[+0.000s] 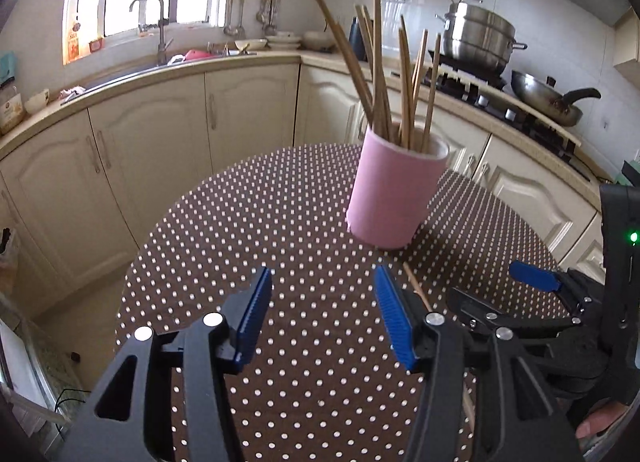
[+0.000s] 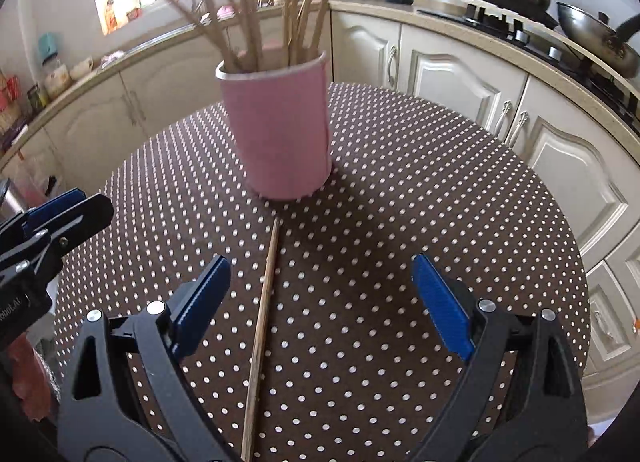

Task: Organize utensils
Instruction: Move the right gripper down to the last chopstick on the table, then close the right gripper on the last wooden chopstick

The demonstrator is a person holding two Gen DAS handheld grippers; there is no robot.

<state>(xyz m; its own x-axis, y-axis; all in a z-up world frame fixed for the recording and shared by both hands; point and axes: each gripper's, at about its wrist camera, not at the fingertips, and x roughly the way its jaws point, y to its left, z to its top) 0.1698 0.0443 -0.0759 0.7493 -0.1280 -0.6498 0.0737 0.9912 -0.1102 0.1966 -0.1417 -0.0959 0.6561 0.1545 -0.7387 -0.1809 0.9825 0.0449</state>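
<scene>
Hovering over the round table (image 1: 208,246) with its brown, white-dotted cloth, the left tool (image 1: 322,314) has its blue pads spread apart with nothing between them but bare cloth; its last reading shows the gap hardly changing after widening. The right tool (image 2: 322,294) is spread wider still and pinches nothing, though a single loose chopstick (image 2: 262,322) lies flat on the table between its two fingers, closer to the left-hand pad and touched by neither. That chopstick runs from near the lower edge of the right wrist view up toward the base of the pink cup (image 2: 280,133), stopping just short of it. In the left wrist view the same stick shows only as a short length beside the left tool's right-hand pad, with the right tool in view at the far right edge. The pink cup stands upright near the middle of the table and holds a bundle of wooden chopsticks (image 1: 384,73) that fan out above its rim, leaning in different directions. Behind the table, cream cabinets run under a worktop carrying a steel pot (image 1: 480,37) and a wok (image 1: 548,97) on the hob.
</scene>
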